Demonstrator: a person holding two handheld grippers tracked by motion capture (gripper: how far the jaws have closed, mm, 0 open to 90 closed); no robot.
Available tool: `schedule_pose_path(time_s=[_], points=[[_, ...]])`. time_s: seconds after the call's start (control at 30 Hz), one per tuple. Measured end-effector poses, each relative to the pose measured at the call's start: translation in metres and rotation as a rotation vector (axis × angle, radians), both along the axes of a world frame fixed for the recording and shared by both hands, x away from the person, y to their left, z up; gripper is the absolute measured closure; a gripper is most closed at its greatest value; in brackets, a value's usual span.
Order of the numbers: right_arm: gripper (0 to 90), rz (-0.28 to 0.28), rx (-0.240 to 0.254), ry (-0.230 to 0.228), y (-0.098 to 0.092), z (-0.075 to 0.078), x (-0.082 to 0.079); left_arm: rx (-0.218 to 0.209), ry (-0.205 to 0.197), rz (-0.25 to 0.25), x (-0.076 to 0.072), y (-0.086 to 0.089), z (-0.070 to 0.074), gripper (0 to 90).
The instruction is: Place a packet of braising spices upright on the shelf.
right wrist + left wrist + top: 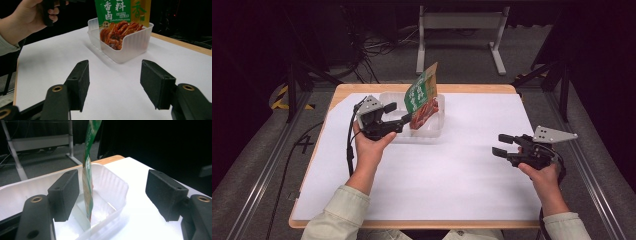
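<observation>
Standing upright in the tray (432, 131) on the table (462, 170), the pouch (422, 97) is free between the left hand-held gripper's (404, 120) spread jaws; the right hand-held gripper (502, 145) gapes empty, well apart.

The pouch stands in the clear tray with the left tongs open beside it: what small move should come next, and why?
Probably draw the left tongs back from the pouch. Their jaws stand open with no pad pressing on it, and it stands on edge inside the clear tray, so the placing looks done.
</observation>
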State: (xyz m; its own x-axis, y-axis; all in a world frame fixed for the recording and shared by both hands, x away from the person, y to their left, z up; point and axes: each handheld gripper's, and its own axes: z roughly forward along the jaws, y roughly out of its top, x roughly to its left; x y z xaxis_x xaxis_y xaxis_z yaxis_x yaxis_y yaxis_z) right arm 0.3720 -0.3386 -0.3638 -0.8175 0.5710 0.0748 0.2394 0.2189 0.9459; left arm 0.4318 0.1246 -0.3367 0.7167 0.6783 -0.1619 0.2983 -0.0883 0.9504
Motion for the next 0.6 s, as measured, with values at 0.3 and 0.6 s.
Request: schedule_pose_path(time_s=[0.3, 0.6], points=[[35.0, 0.032, -0.015, 0.055, 0.012, -0.006, 0.016, 0.081, -0.031, -0.026, -0.037, 0.030, -0.006, 21.1], [28.8, 0.024, -0.026, 0.091, 0.013, -0.010, 0.020, 0.089, -0.017, -0.046, -0.062, 0.054, -0.015, 20.4]])
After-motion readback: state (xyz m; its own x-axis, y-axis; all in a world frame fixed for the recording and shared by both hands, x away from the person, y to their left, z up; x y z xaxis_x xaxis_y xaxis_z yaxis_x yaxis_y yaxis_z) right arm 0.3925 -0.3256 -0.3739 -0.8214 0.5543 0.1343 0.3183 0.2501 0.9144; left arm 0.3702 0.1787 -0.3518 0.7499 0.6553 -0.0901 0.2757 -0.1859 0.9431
